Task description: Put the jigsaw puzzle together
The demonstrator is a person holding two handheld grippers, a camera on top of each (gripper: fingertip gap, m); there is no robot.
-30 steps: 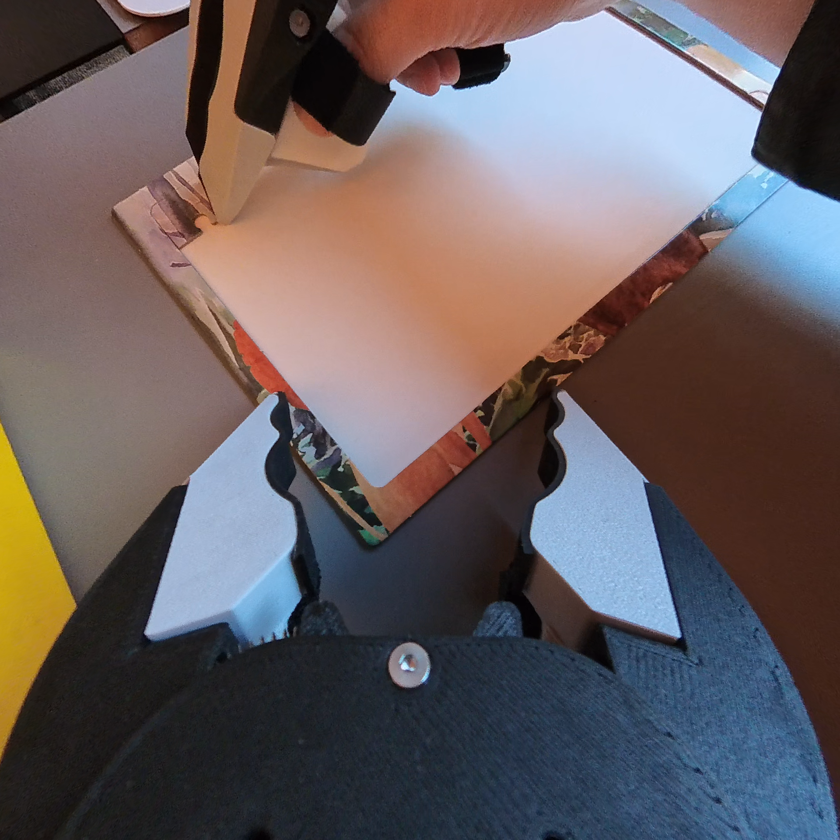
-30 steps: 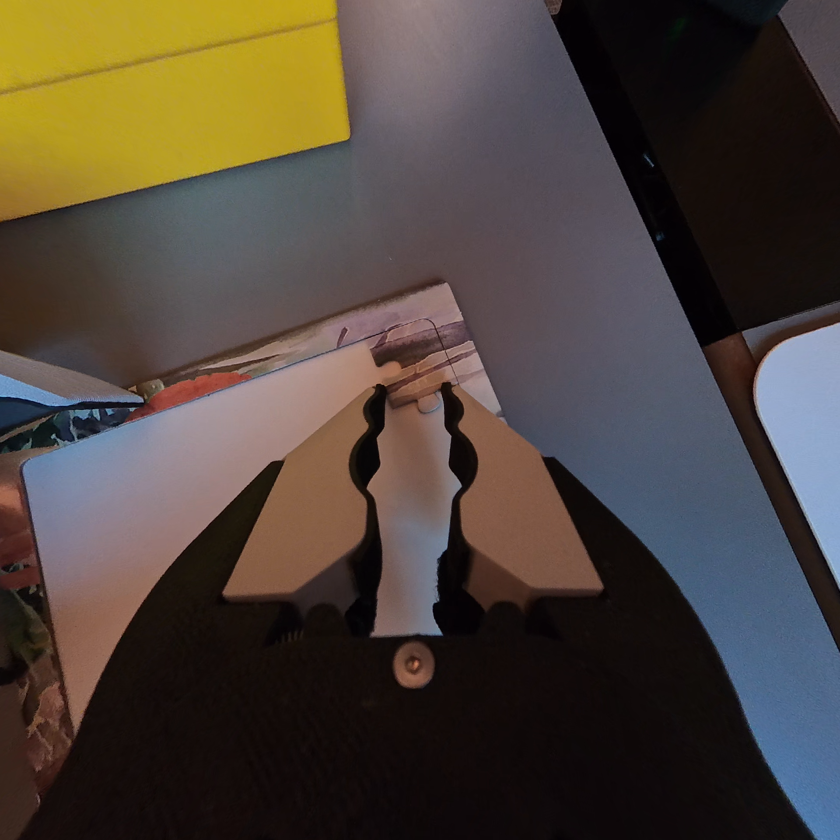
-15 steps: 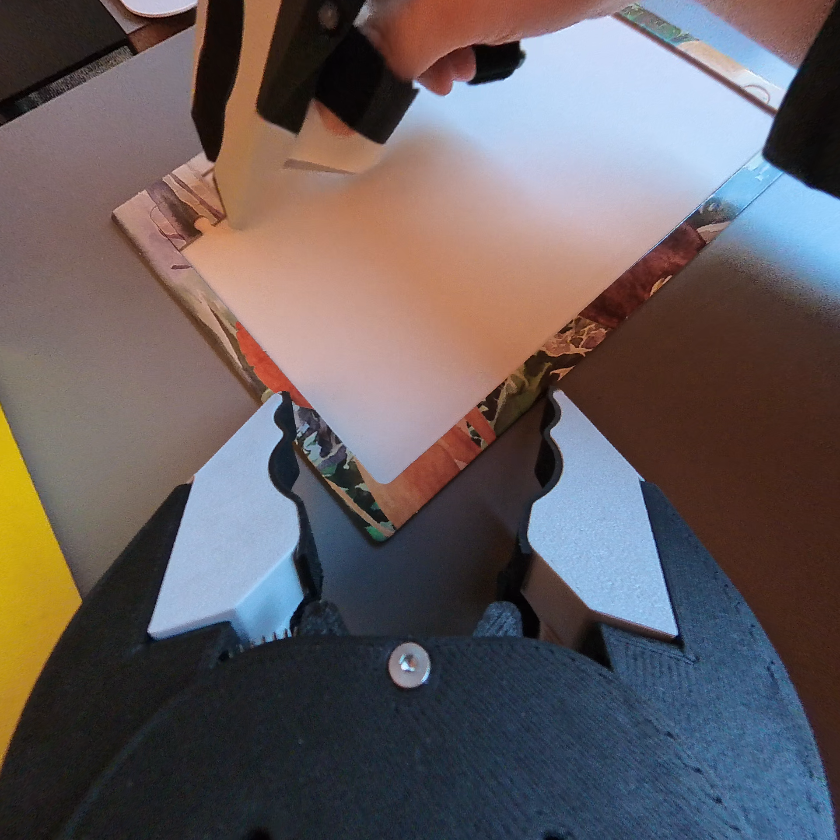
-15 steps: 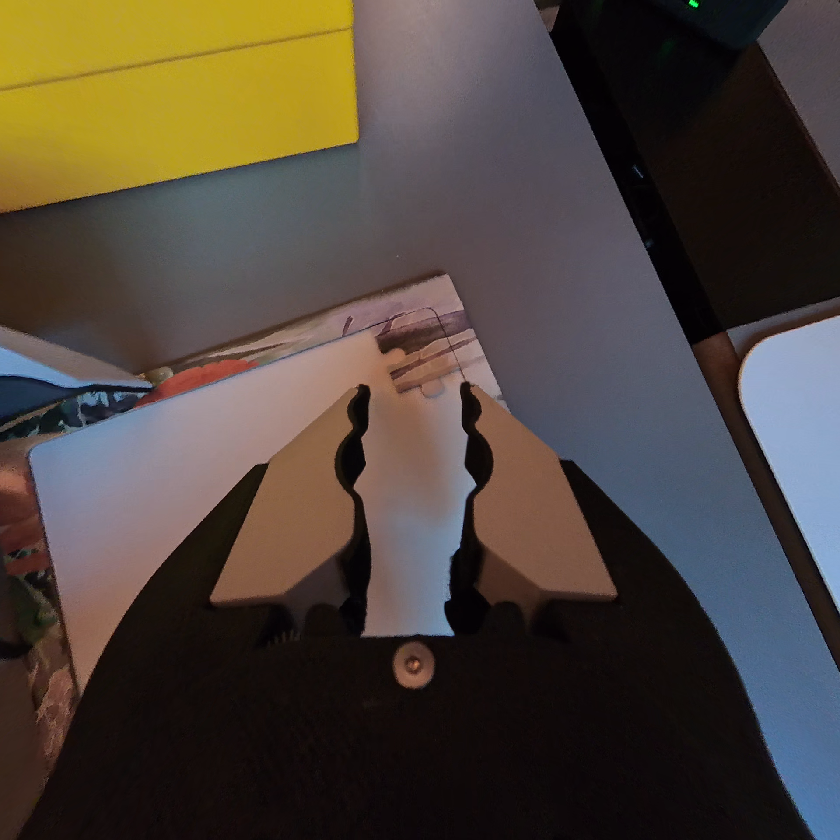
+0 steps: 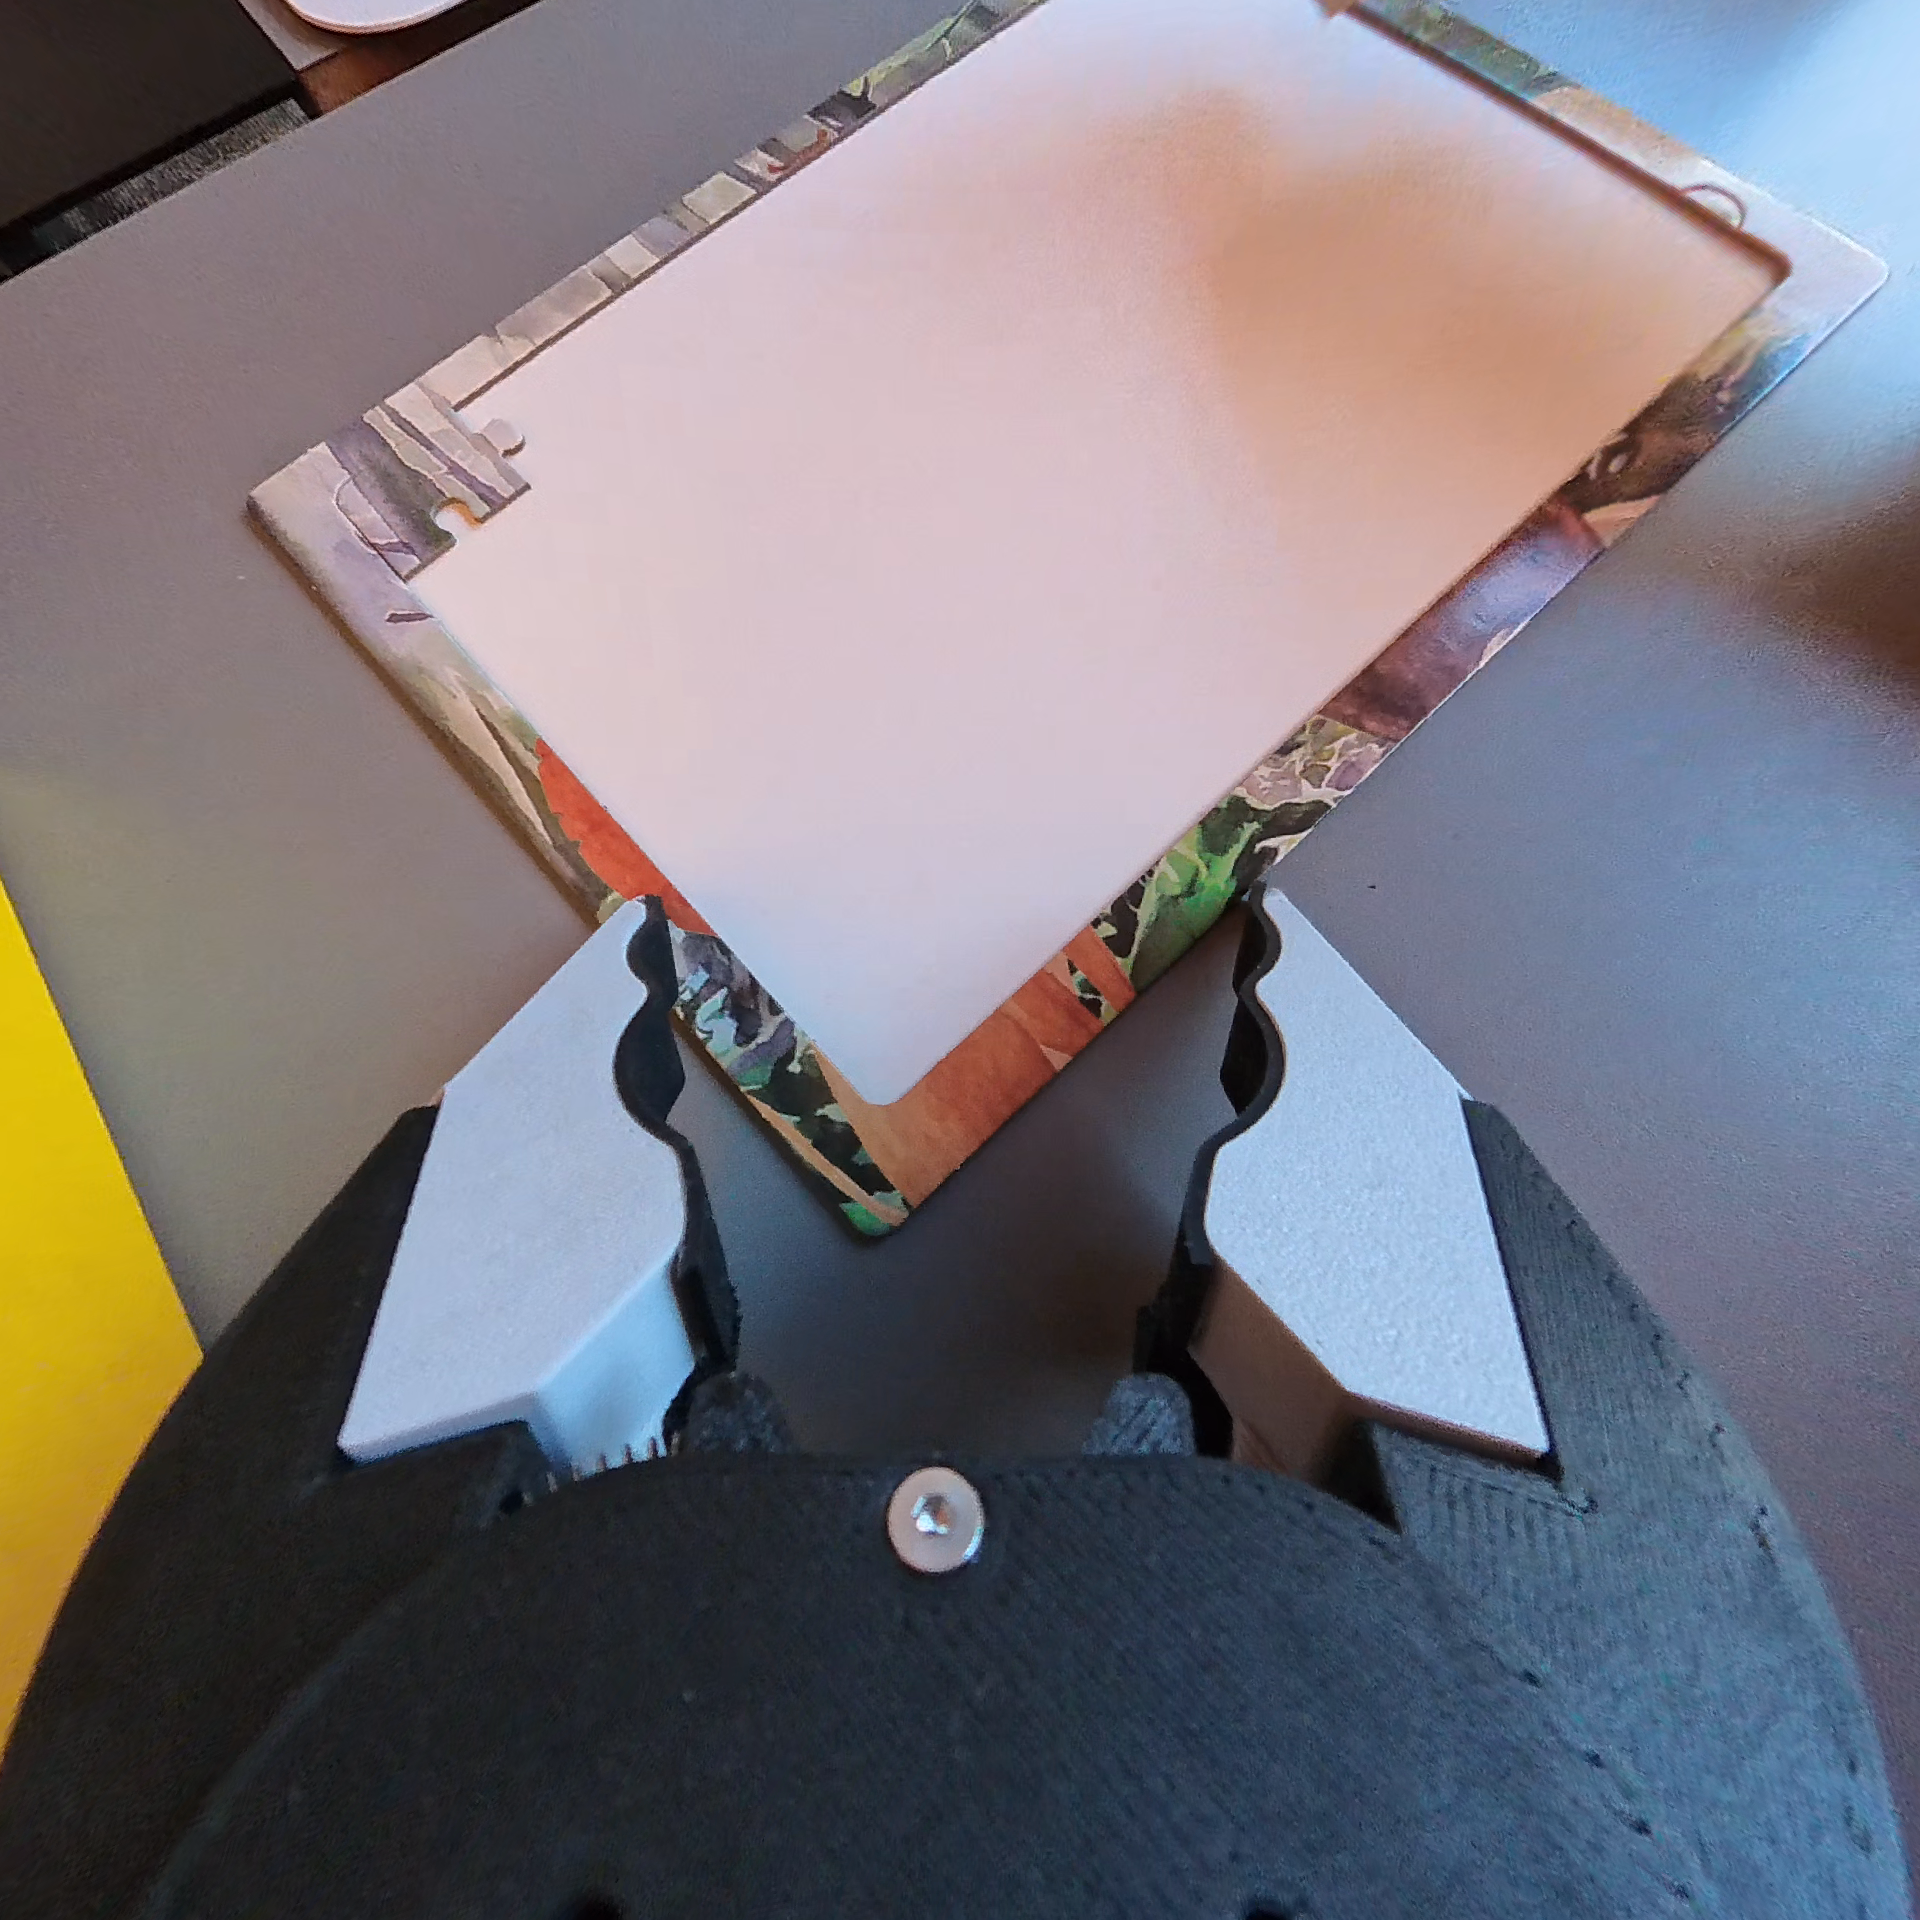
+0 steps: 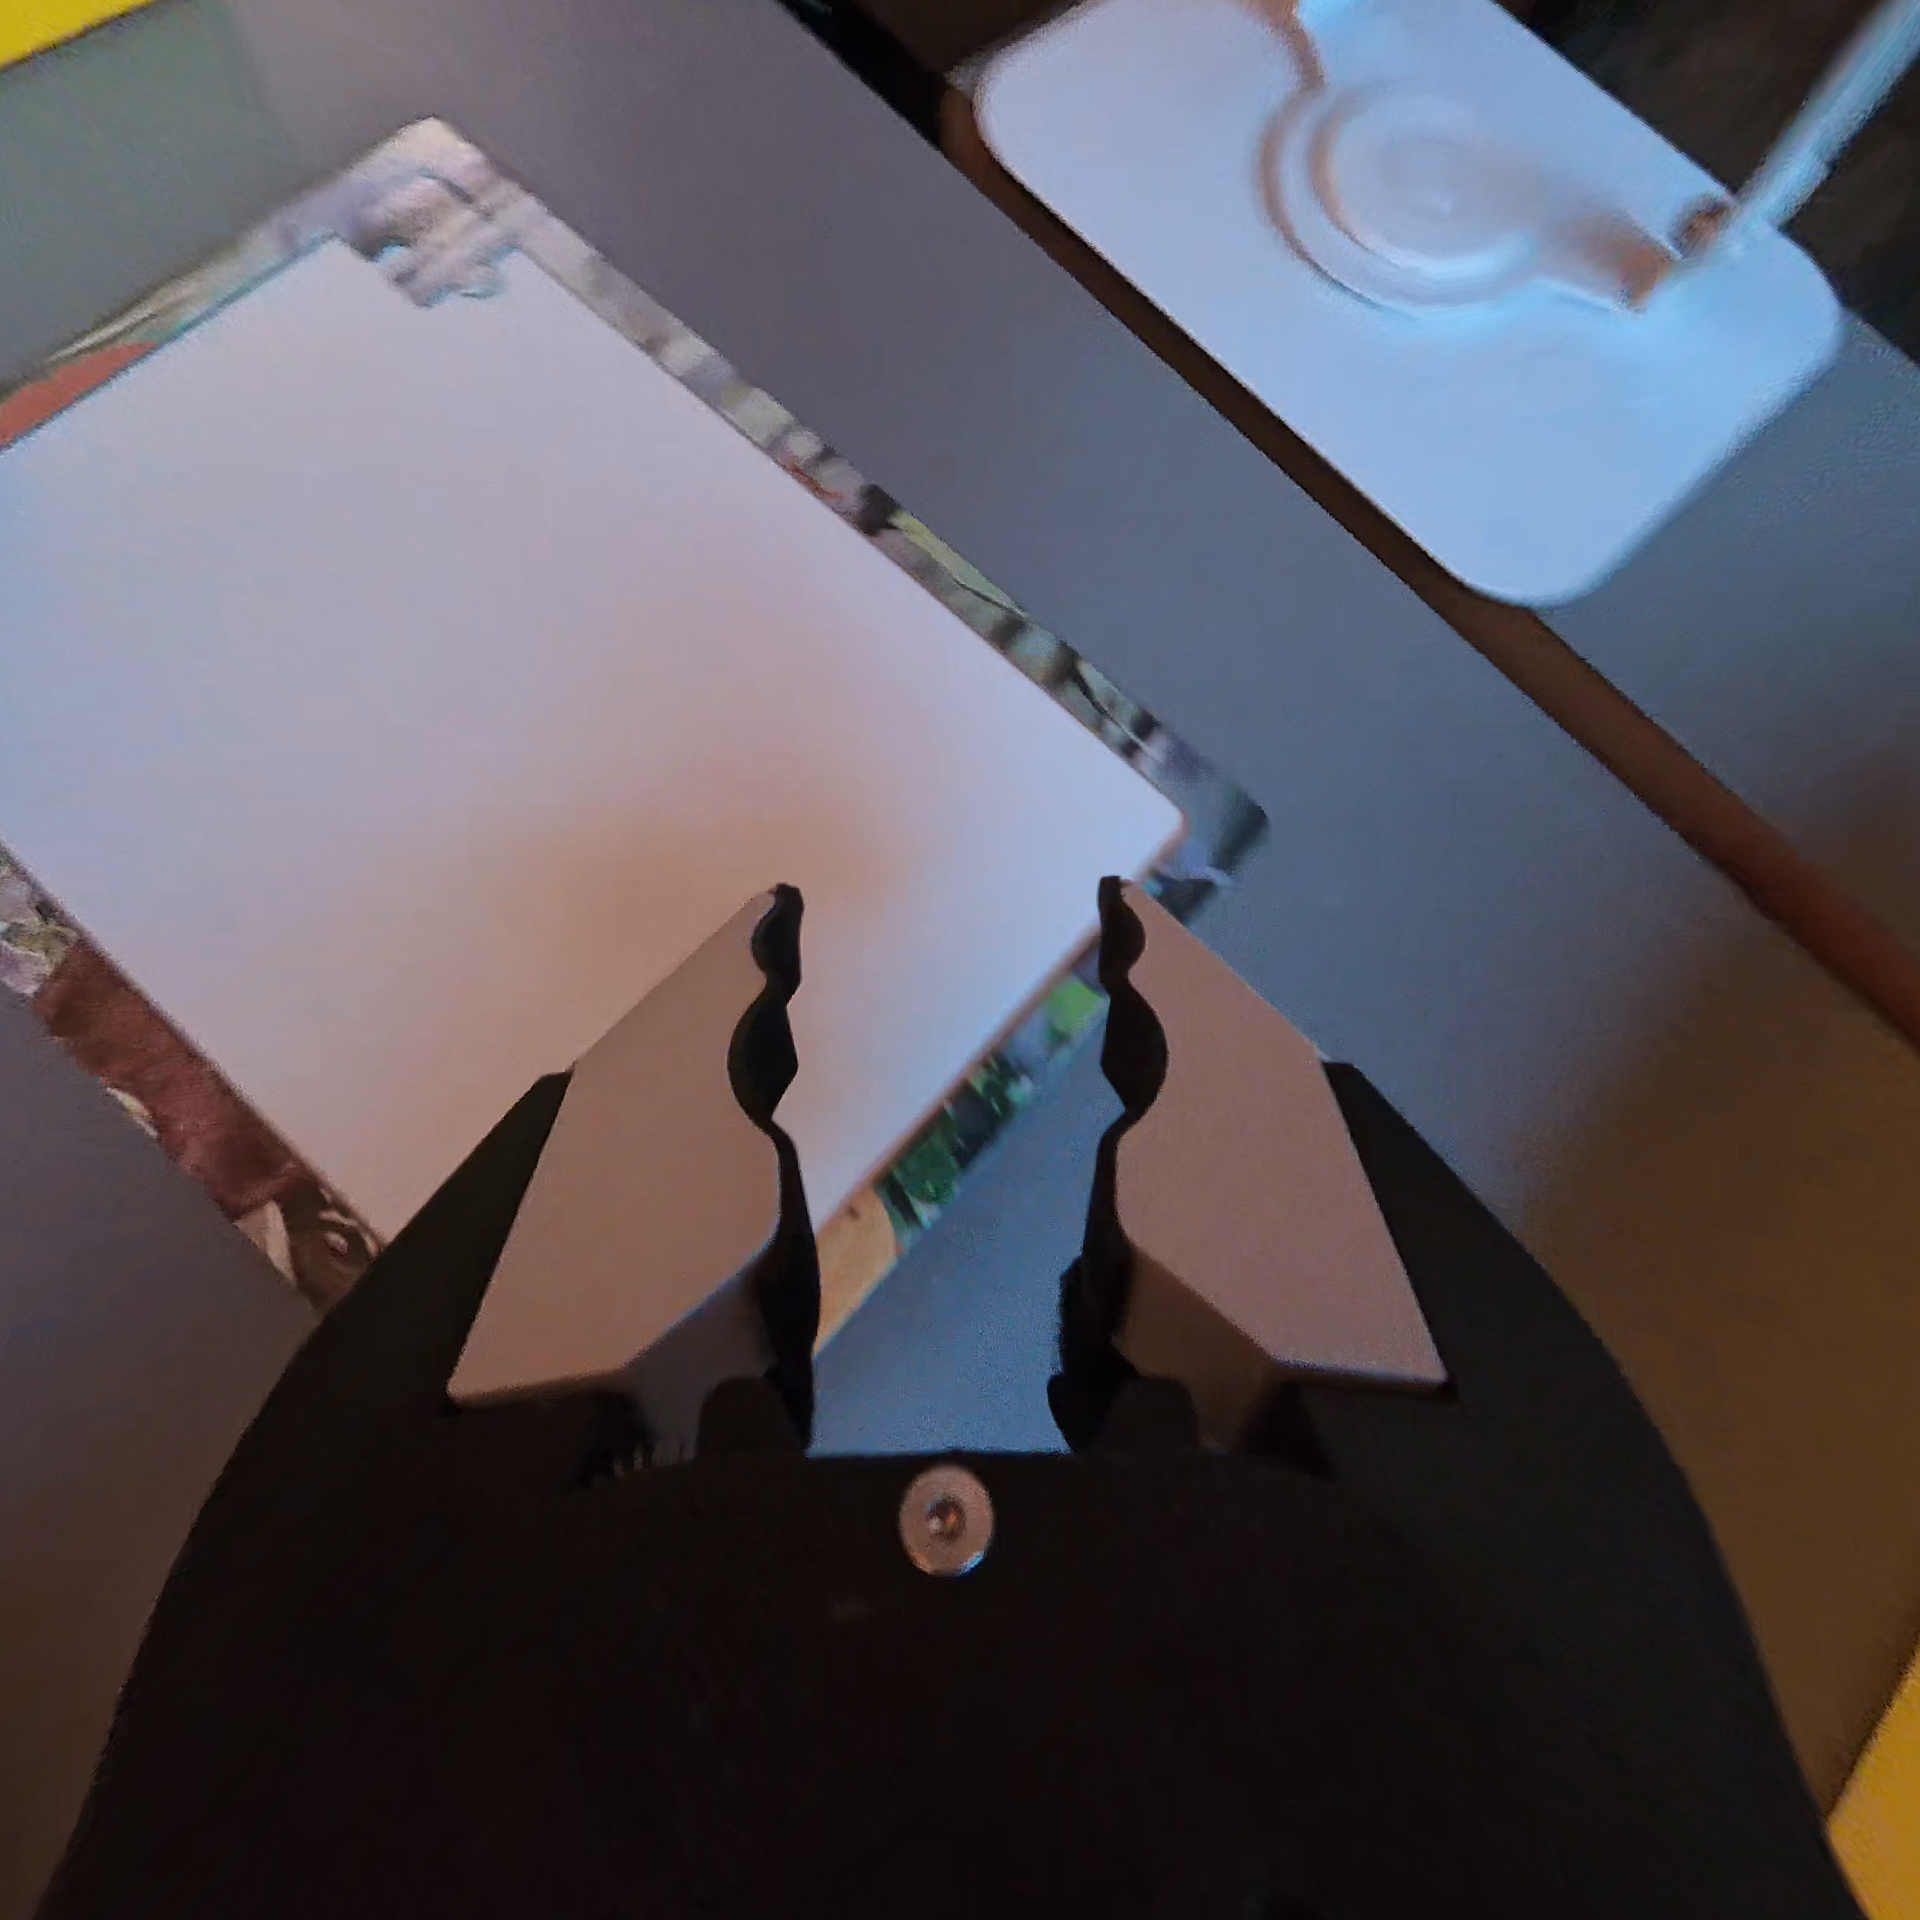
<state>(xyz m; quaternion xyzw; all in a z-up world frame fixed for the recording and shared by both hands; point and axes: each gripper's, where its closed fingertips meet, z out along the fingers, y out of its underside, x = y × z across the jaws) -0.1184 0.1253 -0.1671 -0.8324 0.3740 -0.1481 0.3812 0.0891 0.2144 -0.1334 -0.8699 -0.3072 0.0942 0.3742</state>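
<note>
Nearest, the left gripper (image 5: 951, 914) is seen with its jaws spread wide and nothing between them, held above the grey table (image 5: 1558, 935). Directly ahead of its fingertips the near corner of the puzzle tray (image 5: 1039, 1049) is found, a flat board with a painted border laid on the table. Within the border the white recess (image 5: 935, 520) is shown bare over nearly its whole area. Farther ahead and to the left, a single puzzle piece (image 5: 442, 494) is seated in the tray's left corner, its knob jutting into the recess. A yellow panel (image 5: 62, 1247) is noted at the gripper's left.

Likewise, the right gripper (image 6: 951, 894) is recorded as released and empty, its fingertips over a near corner of the same puzzle tray (image 6: 1226, 831). The same puzzle piece (image 6: 436, 249) is set in the far corner, ahead and left. Beyond, to the right, a white plate-like base (image 6: 1299, 343) is seen, blurred.
</note>
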